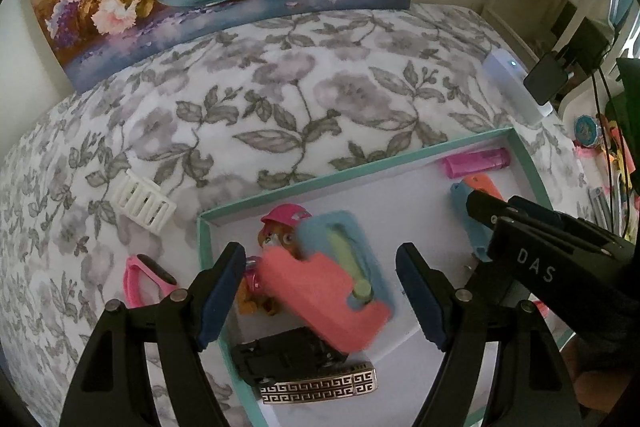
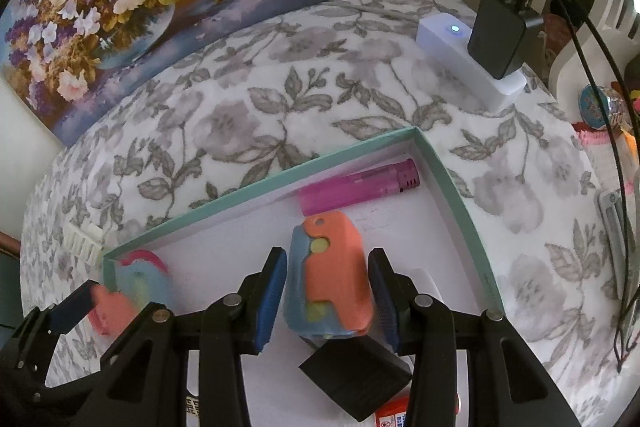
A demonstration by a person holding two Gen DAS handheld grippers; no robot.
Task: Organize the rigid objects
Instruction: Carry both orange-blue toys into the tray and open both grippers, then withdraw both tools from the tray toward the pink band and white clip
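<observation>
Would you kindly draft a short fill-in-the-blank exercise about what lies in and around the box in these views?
1. The pink lighter lies in the far corner of the box with the ____ rim.
2. The white slotted piece lies ____ the box, on the floral cloth.
3. The right gripper has the orange-and-blue toy ____ its fingers.

Missing words: teal; outside; between

Pink-blue toy (image 1: 324, 291) blurred — hides dog figure (image 1: 280, 235) partly.
</observation>
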